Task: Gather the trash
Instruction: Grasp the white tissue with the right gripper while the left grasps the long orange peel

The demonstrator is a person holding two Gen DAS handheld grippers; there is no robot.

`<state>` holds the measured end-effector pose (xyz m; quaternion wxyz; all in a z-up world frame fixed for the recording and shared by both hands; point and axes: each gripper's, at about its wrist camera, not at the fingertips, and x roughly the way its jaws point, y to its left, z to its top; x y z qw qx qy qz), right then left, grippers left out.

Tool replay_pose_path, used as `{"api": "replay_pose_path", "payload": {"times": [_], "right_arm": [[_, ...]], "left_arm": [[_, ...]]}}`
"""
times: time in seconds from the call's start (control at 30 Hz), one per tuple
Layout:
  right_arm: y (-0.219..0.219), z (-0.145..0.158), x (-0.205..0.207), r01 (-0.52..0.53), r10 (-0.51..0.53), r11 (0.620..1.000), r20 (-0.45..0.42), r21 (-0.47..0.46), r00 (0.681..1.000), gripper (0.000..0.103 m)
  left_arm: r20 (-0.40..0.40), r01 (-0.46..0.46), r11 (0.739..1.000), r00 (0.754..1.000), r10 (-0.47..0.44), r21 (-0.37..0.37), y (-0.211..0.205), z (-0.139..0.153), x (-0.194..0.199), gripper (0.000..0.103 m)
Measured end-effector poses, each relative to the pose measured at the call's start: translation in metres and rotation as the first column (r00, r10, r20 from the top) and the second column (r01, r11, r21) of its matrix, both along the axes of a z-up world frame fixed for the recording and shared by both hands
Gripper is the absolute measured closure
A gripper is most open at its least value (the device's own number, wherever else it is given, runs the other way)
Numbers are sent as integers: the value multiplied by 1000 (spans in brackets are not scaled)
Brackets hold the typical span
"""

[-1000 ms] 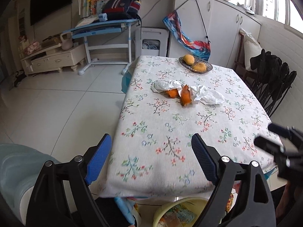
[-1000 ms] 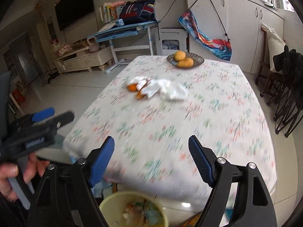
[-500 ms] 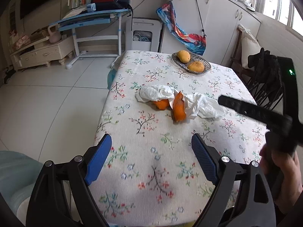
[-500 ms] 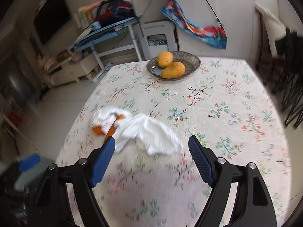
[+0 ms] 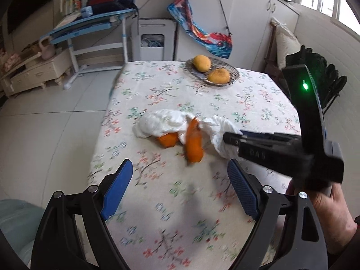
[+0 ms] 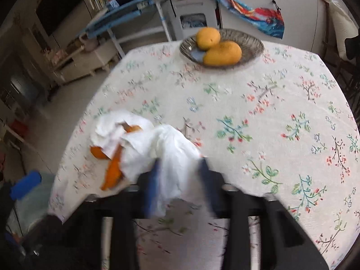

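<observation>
Two grippers work the bench (image 5: 180, 202): the right gripper (image 6: 180, 168) brackets the crumpled tissue (image 6: 171, 148), grip unclear through blur; the left gripper (image 5: 180, 189) hovers, jaws apart, ready for orange peels (image 5: 193, 144).

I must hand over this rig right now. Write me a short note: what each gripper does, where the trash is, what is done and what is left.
Left gripper: open, empty, above the near part of the floral tablecloth.
Right gripper: at the near end of the crumpled white tissue, fingers on either side of it; blur hides whether it is gripped.
Trash: tissue and orange peels in one pile mid-table, touching each other.
Not trash: two mangoes in the dish.
Done: nothing is off the table.
Left: lift the tissue, then the peels.
</observation>
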<state>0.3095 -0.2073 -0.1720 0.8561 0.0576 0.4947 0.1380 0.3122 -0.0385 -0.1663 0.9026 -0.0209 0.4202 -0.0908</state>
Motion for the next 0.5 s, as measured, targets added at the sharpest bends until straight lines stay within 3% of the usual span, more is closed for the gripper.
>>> {"api": "replay_pose_path", "payload": {"times": [0.03,0.23,0.5], "right_arm": [[-5,1,-1,-3,3,1000,-1,-2,1000,85],[-41,7,-11,47,-47,999,4,-20,999,87],[-66,-1,-20,59,-59,998,-44,15,997,87]], "left_arm": [[-6,18,1000,1000,-19,-20,-3,-1,5,20],[-48,109,991,992,-113,-74,-24,-15,32,28],[-105,108,988,987,-120,-111,-30,-35,62,35]]}}
